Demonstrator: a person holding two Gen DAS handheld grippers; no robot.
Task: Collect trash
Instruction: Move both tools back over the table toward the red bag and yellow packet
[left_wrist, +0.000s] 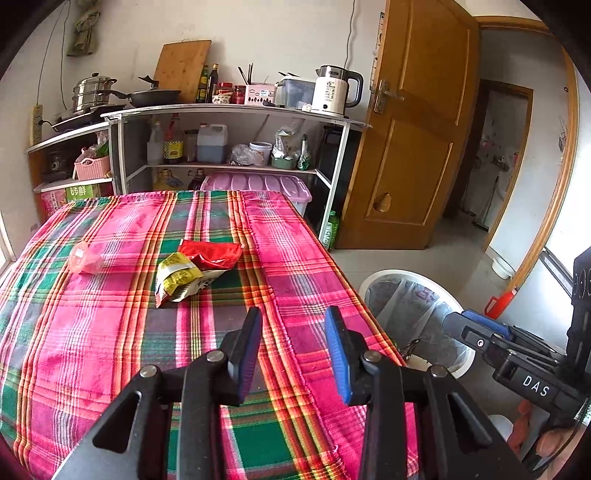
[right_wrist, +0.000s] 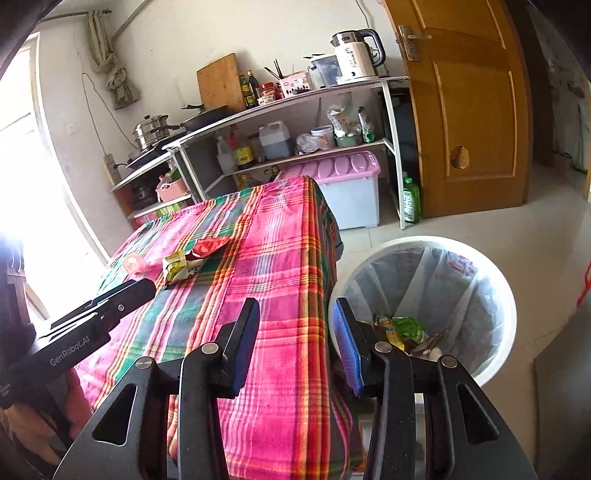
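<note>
Your left claw hangs over the near part of the plaid-covered counter, jaws apart with nothing between them. Your right claw sits over the counter's edge, one finger above the cloth and the other toward the bin, also parted and empty. Ahead of you on the cloth lie a red wrapper touching a yellow-green wrapper, and a pink plastic cup on its side, just left of them. The white trash bin stands on the floor beside the counter, lined with a bag, with some wrappers already at the bottom.
</note>
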